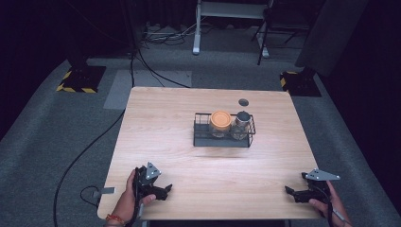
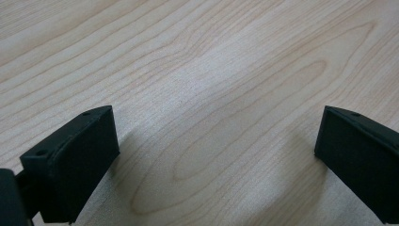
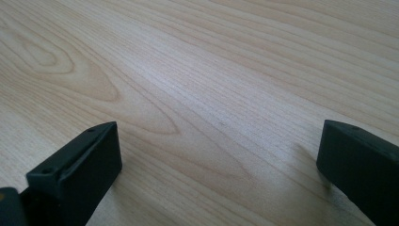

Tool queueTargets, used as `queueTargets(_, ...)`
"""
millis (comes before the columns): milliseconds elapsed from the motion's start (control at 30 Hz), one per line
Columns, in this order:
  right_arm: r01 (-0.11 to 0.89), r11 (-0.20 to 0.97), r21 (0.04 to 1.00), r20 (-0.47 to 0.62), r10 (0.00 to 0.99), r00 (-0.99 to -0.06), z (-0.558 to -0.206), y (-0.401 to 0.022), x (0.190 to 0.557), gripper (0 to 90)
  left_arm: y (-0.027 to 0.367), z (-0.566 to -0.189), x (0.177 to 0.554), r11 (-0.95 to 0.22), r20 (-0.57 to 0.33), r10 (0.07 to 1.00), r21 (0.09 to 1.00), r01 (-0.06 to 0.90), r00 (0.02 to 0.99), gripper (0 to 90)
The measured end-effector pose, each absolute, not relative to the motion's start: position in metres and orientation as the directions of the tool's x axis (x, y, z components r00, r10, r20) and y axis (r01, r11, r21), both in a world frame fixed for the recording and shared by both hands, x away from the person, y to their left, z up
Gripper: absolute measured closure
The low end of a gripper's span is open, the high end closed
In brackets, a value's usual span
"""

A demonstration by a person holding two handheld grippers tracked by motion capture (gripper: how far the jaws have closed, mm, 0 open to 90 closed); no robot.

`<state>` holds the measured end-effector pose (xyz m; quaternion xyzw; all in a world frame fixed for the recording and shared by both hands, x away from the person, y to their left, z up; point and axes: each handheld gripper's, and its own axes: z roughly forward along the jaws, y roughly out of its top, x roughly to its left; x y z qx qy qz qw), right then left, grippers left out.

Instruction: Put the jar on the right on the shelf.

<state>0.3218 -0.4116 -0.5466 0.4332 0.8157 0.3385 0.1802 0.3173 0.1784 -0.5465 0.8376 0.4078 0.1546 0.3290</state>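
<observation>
A black wire basket (image 1: 198,134) stands on the wooden table (image 1: 165,123), a little past its middle. Inside it are a glass jar with an orange lid (image 1: 220,121) on the left and a glass jar with a dark lid (image 1: 242,122) on the right. My left gripper (image 1: 165,189) rests at the near left of the table, held by a hand, jaws pointing right. My right gripper (image 1: 289,191) rests at the near right, jaws pointing left. In both gripper views the black jaws stand wide apart over bare wood, left gripper (image 2: 216,136) and right gripper (image 3: 219,141) open and empty.
A small dark round disc (image 1: 243,102) lies on the table behind the basket. Cables (image 1: 85,151) run over the grey carpet left of the table. Stands with yellow-black bases (image 1: 78,79) and a white frame (image 1: 198,28) stand farther back.
</observation>
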Motion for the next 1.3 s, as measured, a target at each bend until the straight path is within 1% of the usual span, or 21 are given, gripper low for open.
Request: queueTargets(1300,0.590,0.388,0.708,-0.001,0.836,-0.549,-0.5467,-0.4111,0.3237,0.4,0.1784,-0.5464,0.3178,-0.457,-0.008,0.780,0.676,0.578,0.626,0.0)
